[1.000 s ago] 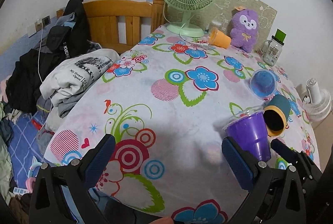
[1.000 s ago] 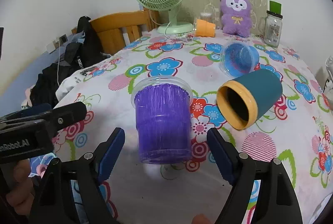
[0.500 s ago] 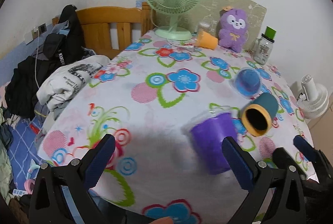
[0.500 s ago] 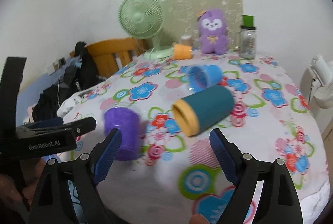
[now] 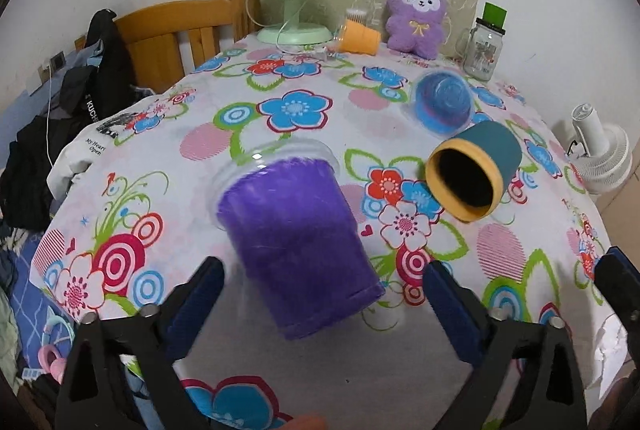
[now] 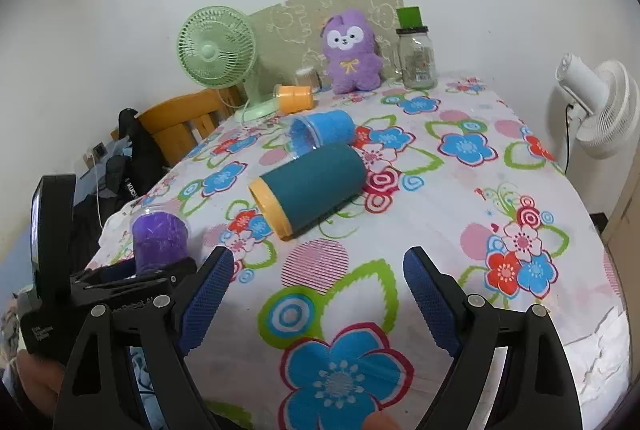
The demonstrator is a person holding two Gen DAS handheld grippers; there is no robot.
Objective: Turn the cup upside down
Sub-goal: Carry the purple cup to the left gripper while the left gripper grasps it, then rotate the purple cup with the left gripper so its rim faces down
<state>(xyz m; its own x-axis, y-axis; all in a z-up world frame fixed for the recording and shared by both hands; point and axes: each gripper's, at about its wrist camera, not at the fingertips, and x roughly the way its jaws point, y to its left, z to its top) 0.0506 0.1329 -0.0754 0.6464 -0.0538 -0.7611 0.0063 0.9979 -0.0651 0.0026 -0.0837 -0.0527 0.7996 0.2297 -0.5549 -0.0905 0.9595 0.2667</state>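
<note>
While the purple cup (image 5: pixel 296 234) stands near the table's front edge, both grippers stay spread wide and hold nothing.

Its clear-rimmed mouth seems to face up, though blur makes this uncertain; the cup sits just ahead of and between the left gripper (image 5: pixel 320 306) fingers, apparently untouched. To its right a teal cup (image 5: pixel 472 174) lies on its side, a blue cup (image 5: pixel 442 102) behind it. The right gripper (image 6: pixel 318 294) hovers over bare floral tablecloth (image 6: pixel 460 198), well right of the purple cup (image 6: pixel 160 238).
</note>
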